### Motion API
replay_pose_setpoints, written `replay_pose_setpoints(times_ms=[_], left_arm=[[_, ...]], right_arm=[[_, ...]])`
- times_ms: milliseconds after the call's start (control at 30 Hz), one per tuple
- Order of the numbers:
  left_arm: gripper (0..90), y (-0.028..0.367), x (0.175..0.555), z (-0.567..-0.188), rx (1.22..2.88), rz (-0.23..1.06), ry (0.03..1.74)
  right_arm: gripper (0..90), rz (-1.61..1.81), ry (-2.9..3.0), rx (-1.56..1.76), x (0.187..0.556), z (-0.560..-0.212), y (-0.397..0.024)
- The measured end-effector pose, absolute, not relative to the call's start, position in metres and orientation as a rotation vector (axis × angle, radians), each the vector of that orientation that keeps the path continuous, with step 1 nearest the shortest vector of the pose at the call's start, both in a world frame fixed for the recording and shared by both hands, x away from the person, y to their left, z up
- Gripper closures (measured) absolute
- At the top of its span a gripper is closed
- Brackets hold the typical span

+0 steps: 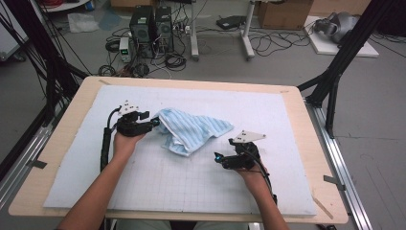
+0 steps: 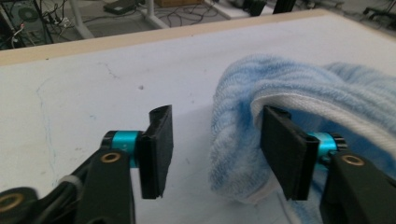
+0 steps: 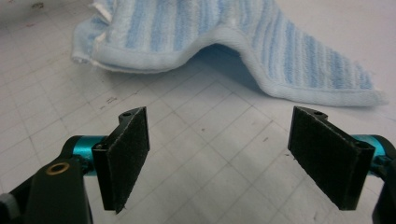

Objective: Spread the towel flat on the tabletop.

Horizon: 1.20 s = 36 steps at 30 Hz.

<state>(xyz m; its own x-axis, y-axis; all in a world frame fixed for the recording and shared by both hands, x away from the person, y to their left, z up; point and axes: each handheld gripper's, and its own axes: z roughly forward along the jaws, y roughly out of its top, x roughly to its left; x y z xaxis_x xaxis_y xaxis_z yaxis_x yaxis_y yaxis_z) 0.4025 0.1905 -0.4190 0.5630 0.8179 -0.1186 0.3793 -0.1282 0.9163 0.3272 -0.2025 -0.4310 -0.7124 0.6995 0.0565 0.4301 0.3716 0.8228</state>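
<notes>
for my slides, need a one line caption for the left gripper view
Left gripper open beside a bunched blue striped towel, one pad against its fold, on the white mat.

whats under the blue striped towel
The towel lies crumpled on the white gridded mat. In the right gripper view its raised edge shows only shadowed mat beneath. Whatever lies under the rest of it is covered by its folds.

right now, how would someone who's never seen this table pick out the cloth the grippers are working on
Start at the wooden table with the white gridded mat on top. Near the mat's middle, between the left gripper and the right gripper, lies a crumpled towel. It is the one soft thing there: fluffy, striped pale blue and white, with a stitched hem.
</notes>
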Motion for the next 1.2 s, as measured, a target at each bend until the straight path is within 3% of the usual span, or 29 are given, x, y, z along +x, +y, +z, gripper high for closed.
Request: replay_pose_setpoints(times_ms=[267, 400, 600, 700, 867, 1033, 1200], left_arm=[[44.6, 0.166, 0.386, -0.397, 1.759, 0.531, 0.651], [44.0, 0.152, 0.385, -0.398, 1.822, 0.478, 0.587], [36.1, 0.121, 0.389, -0.418, 1.96, 0.397, 0.56], [46.6, 0.114, 0.391, -0.425, 2.028, 0.417, 0.544], [79.8, 0.116, 0.39, -0.421, 2.025, 0.404, 0.484], [82.6, 0.126, 0.396, -0.413, 1.92, 0.349, 0.52], [82.0, 0.139, 0.408, -0.398, 1.793, 0.379, 0.632]], right_arm=[[19.7, 1.274, 2.314, 1.013, 0.327, -0.429, -0.208], [19.6, 1.286, 2.302, 1.018, 0.327, -0.428, -0.211], [19.6, 1.281, 2.301, 1.027, 0.326, -0.429, -0.212], [19.7, 1.278, 2.3, 1.029, 0.327, -0.429, -0.213], [19.6, 1.276, 2.301, 1.041, 0.327, -0.43, -0.214], [19.7, 1.28, 2.306, 1.038, 0.328, -0.431, -0.213], [19.7, 1.314, 2.306, 1.037, 0.329, -0.431, -0.207]])
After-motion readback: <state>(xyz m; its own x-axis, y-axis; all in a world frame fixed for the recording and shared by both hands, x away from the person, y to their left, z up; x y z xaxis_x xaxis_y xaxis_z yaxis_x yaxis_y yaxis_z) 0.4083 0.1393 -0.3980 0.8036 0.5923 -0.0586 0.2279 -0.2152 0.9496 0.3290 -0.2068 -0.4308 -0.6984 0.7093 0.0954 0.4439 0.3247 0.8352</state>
